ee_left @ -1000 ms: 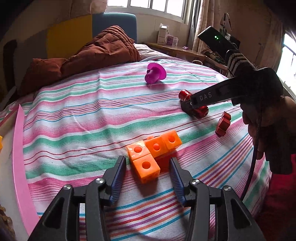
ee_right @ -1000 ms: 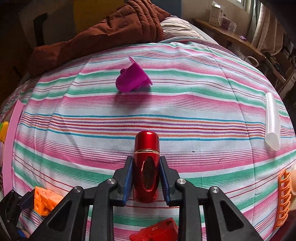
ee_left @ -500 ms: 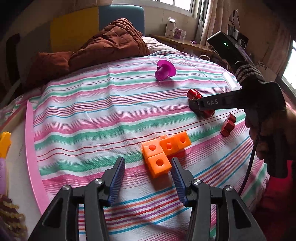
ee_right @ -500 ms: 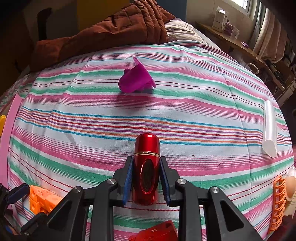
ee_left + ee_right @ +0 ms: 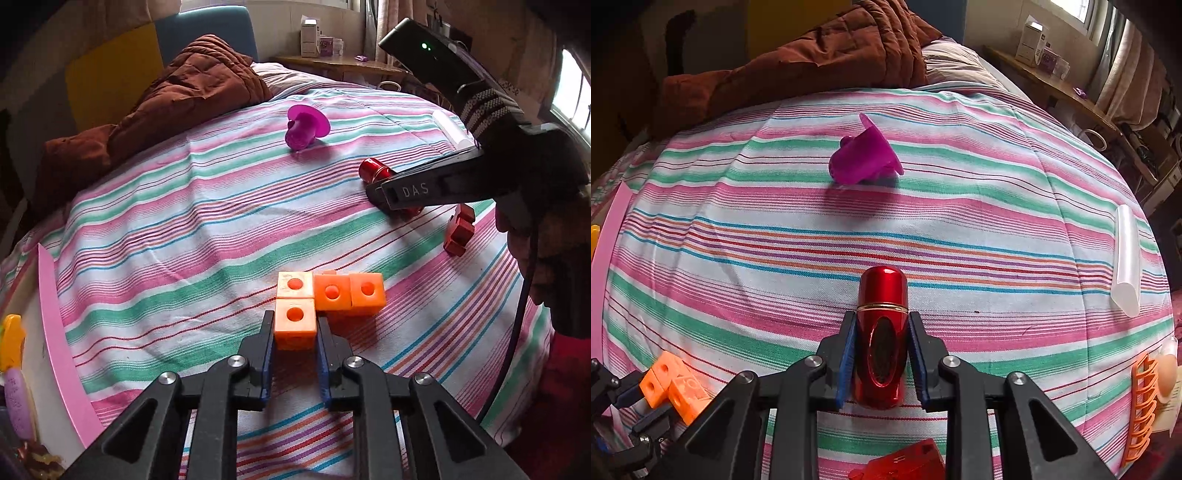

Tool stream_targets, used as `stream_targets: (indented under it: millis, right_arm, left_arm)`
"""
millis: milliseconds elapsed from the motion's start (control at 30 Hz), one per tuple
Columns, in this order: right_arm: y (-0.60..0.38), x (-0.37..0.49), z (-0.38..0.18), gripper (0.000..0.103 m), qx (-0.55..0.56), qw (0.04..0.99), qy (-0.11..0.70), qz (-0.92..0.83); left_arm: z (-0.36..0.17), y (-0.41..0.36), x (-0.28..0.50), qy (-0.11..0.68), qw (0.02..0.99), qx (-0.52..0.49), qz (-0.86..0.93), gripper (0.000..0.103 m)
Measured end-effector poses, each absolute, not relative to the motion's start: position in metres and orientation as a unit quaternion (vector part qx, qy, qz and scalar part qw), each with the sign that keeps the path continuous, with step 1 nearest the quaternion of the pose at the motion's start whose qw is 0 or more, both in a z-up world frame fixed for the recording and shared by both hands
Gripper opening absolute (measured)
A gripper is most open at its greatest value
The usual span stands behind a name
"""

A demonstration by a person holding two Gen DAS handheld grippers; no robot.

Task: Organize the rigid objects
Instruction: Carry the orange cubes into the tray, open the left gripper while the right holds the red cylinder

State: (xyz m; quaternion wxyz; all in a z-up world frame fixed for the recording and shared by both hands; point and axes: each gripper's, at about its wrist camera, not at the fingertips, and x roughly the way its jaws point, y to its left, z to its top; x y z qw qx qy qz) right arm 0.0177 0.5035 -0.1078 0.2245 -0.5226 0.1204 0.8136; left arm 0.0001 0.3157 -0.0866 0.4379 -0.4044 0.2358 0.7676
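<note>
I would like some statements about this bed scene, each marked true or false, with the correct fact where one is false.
1. The left gripper is shut on an orange cube of the orange cube cluster. True.
2. The right gripper is open and holds nothing. False: it is shut on the red metal cylinder.
3. The purple funnel-shaped piece lies on its side on the striped sheet. True.
4. The translucent white tube rests against the purple piece. False: it lies far from it, near the right edge of the bed.
5. A brown quilt is heaped at the far end of the bed. True.
</note>
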Motion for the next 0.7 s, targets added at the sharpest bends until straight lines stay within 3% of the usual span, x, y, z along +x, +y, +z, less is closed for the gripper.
stream_targets:
  millis: [400,700]
  right_arm:
    - [0.497,0.018,-0.109,0.026,-0.515,0.226,0.094,0.821]
    - [0.494,0.017,-0.108,0.026,-0.515,0.229,0.086,0.821]
  left_arm:
    - [-0.037,0.255,-0.011,0.133,0.398,-0.41,0.81,0.019]
    - [-0.005,0.179,-0.113,0.057,0.271,-0.445,0.852,0.019]
